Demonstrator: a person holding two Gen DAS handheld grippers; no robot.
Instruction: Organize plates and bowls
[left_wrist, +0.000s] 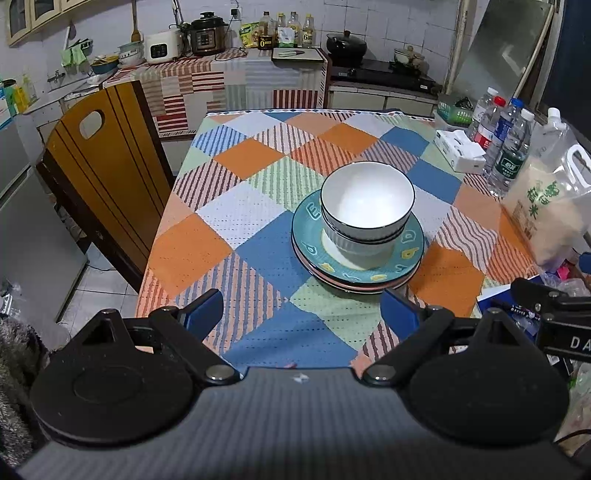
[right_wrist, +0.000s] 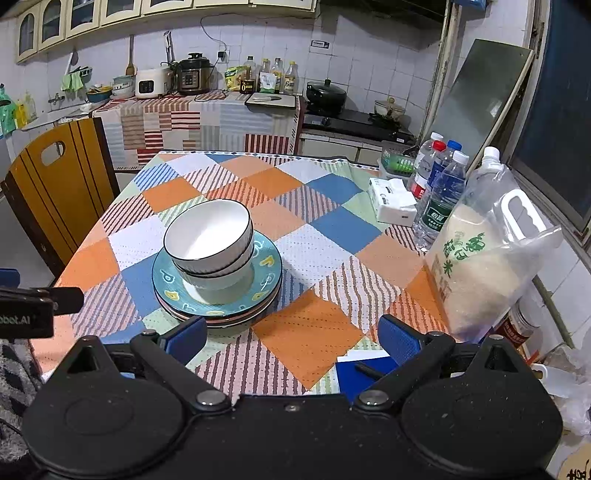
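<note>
**Stack built, both grippers hanging back**

The two white bowls (left_wrist: 365, 210) sit nested, the upper one tilted a little, on the teal plate (left_wrist: 357, 254), which tops a small pile of plates near the middle of the surface (left_wrist: 258, 236). To my eye the stacking step looks finished or close to it. My left gripper (left_wrist: 301, 314) hangs spread wide and empty, just short of the pile; my right gripper (right_wrist: 291, 338) is equally wide and empty, the pile ahead to its left. If anything remains, I judge it is squaring the top bowl: a light, level nudge at its rim. The rice bag (right_wrist: 487, 258) and water bottles (right_wrist: 441, 195) stand well apart at the right edge.
</note>
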